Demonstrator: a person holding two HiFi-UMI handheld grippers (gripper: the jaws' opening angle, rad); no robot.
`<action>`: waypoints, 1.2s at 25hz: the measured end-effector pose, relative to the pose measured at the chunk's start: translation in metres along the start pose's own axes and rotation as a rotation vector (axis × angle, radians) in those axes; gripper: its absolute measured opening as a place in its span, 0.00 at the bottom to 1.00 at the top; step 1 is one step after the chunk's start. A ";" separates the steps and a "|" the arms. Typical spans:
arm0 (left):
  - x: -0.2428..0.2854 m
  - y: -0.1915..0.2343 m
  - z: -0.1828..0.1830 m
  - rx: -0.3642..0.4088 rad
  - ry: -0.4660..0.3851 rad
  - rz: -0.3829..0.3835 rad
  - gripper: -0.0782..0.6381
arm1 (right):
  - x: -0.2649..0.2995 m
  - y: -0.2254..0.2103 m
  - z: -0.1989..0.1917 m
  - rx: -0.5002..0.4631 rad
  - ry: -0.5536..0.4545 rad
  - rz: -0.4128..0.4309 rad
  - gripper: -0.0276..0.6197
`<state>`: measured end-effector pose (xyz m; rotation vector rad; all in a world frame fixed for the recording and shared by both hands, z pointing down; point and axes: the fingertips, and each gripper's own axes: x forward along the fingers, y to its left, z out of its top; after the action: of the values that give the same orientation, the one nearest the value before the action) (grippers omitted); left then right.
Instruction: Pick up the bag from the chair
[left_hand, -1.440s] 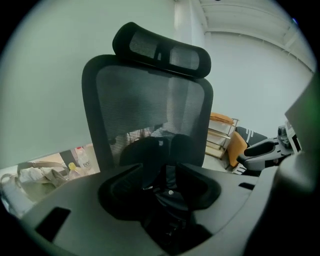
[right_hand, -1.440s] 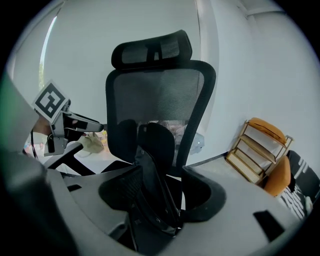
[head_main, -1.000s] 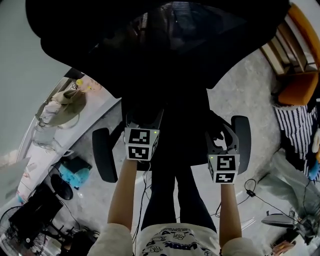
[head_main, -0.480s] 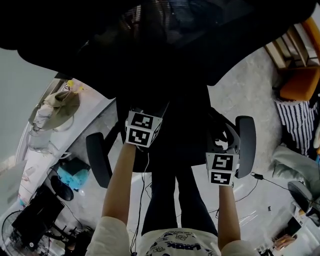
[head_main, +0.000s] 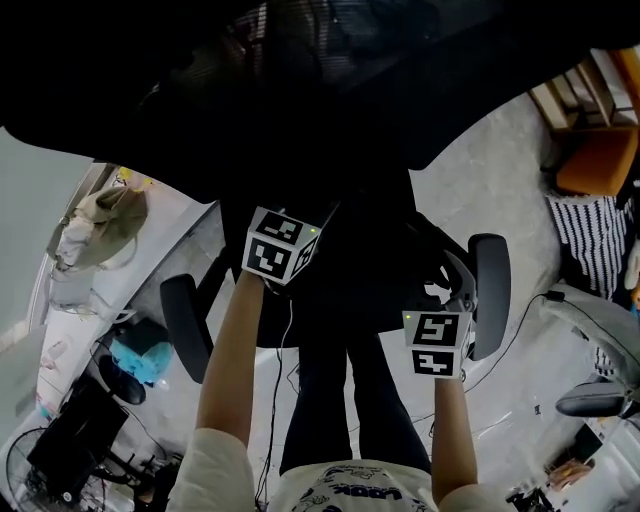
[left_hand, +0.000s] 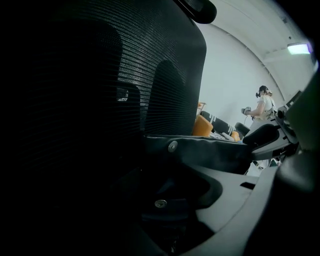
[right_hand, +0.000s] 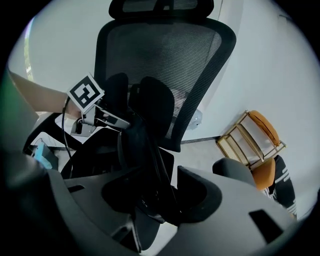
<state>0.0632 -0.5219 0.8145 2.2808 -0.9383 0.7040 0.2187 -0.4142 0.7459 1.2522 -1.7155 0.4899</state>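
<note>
1. The black bag (right_hand: 144, 150) sits on the seat of the black office chair (right_hand: 165, 55). It stands up against the chair's mesh backrest, between the two armrests.
2. The right hand-held gripper (right_hand: 152, 207) points steeply down at the near side of the bag. Its jaws stand wide apart and have just been closing. A dark strap of the bag runs up between them, but the pads do not visibly clamp it, so this gripper is released.
3. In the head view the right hand-held gripper's marker cube (head_main: 435, 343) lies just inside the right armrest (head_main: 490, 295).
4. The left hand-held gripper (right_hand: 102, 117) reaches in from the other side, with its tip at the top of the bag.
5. The left gripper view is very dark. The one grey jaw it shows sits well off to the side, and black bag material with a metal rivet (left_hand: 160, 203) lies in the gap. The jaws read as apart, not clenched.
6. A riveted black band of the bag (left_hand: 200, 150) crosses just beyond those jaws.
7. An orange chair (head_main: 595, 160) stands well apart on the floor.
</note>
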 end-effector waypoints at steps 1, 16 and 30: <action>0.001 0.000 0.001 0.002 0.001 -0.002 0.45 | 0.000 0.000 0.000 -0.006 0.003 -0.001 0.35; -0.010 0.000 0.001 -0.020 -0.052 0.075 0.22 | -0.002 -0.001 -0.006 -0.061 0.040 0.042 0.13; -0.078 -0.016 0.001 -0.066 -0.096 0.158 0.18 | -0.034 0.010 -0.001 0.047 -0.045 0.124 0.12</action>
<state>0.0271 -0.4781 0.7589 2.2173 -1.1798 0.6235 0.2119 -0.3917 0.7198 1.2030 -1.8372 0.5822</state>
